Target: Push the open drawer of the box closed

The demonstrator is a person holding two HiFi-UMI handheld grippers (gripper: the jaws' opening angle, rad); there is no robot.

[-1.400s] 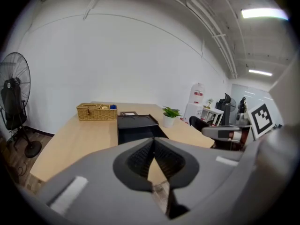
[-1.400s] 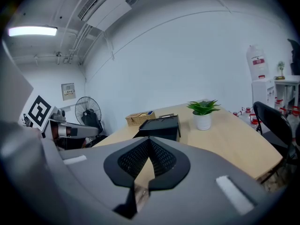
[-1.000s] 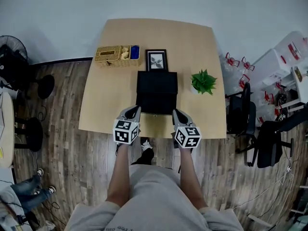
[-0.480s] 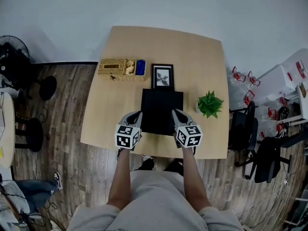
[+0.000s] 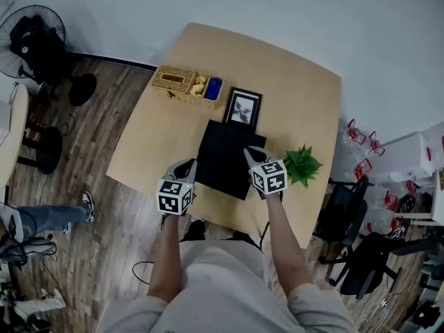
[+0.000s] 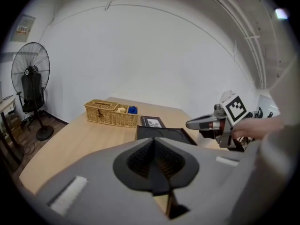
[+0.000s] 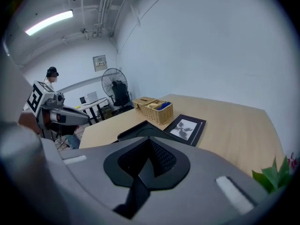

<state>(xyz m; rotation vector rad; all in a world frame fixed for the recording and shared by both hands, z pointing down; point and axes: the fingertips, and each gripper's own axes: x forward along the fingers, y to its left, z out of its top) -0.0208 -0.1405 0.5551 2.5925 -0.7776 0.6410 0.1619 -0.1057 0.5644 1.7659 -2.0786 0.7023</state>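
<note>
Both sets of jaws were pressed together with nothing between them. The left gripper [image 5: 187, 166] was clenched empty at the near left corner of the black box [image 5: 222, 151], and the right gripper [image 5: 252, 152] was likewise shut, its tips lying over the box's right edge. A second earlier the two grippers had sat at the near edge of the table [image 5: 163, 134], just short of the box front. Since then they had travelled forward, the right one further than the left. That suggested the push on the drawer [image 5: 219, 184] was under way or nearly spent. From above no seam showed between drawer and body, so I could not tell whether it had seated fully. The box lay mid-table between the two grippers, its near end just ahead of the left tips. Its far end touched the photo frame [image 5: 242, 108]. The potted plant [image 5: 302, 165] stood just beside the right gripper, and the wicker basket [image 5: 187, 85] sat well apart at the far left.
</note>
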